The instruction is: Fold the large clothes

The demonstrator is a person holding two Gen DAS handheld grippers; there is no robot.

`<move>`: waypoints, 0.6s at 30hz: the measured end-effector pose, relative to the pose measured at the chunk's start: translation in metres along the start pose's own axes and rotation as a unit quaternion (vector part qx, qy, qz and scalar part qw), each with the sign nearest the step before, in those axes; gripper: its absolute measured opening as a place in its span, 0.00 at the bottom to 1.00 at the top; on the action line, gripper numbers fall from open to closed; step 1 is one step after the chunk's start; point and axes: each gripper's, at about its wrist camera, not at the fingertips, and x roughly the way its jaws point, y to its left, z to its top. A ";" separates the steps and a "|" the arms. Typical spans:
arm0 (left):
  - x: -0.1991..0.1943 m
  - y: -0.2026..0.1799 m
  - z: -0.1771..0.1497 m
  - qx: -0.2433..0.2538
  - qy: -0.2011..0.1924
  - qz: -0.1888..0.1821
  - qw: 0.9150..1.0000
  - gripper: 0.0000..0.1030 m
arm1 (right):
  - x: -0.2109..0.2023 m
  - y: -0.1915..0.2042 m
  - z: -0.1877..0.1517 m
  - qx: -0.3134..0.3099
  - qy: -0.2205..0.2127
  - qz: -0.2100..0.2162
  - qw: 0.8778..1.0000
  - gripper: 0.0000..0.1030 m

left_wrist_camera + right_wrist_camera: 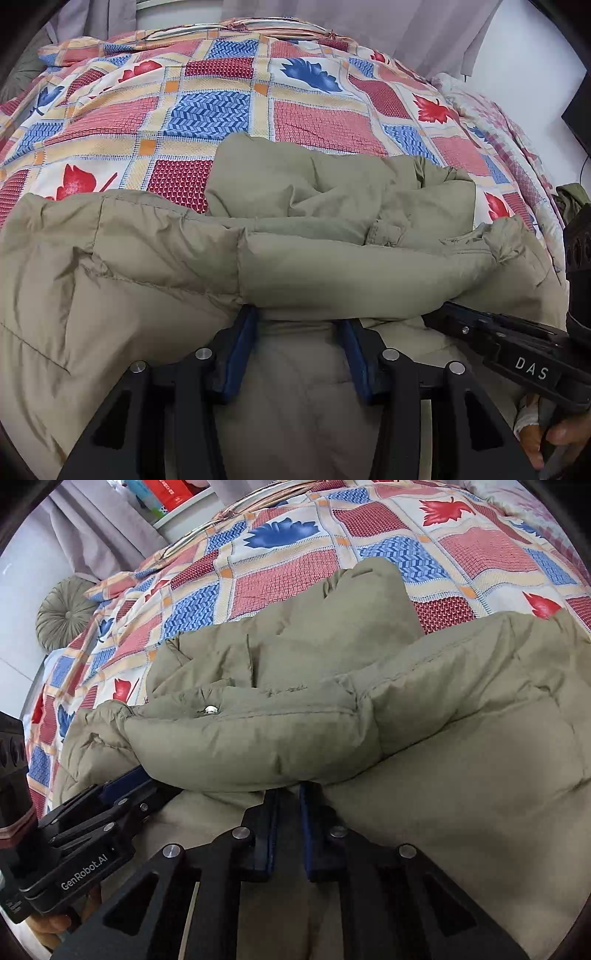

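A khaki padded jacket (332,273) (258,746) lies across the bed with a thick rolled fold running along its near side. My left gripper (299,317) has its blue pads apart on either side of that fold, and the fold bulges over its tips and hides them. My right gripper (289,794) has its pads almost together, with the tips buried under the same fold further along. Each gripper shows in the other's view: the right one (443,314) at the right edge, the left one (125,775) at the left edge. A metal snap (210,709) shows on the fold.
The bed carries a quilt (207,110) (369,524) of red and blue squares with leaf prints. A round pleated cushion (66,613) sits at the bed's far left and grey curtains (369,29) hang behind. A person's hand (561,435) holds the right gripper.
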 end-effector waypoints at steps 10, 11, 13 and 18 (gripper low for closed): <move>-0.034 0.115 0.025 -0.077 -0.031 0.115 0.990 0.47 | -0.057 -0.082 0.037 0.022 -0.033 -0.122 0.992 0.07; -0.032 0.124 0.025 -0.082 -0.033 0.127 0.988 0.47 | -0.062 -0.097 0.039 0.031 -0.033 -0.139 0.989 0.07; -0.025 0.139 0.024 -0.100 -0.028 0.133 0.986 0.47 | -0.068 -0.123 0.040 0.056 -0.034 -0.167 0.984 0.07; 0.001 0.147 0.022 -0.115 -0.014 0.147 0.982 0.47 | -0.055 -0.174 0.039 0.148 -0.025 -0.135 0.979 0.06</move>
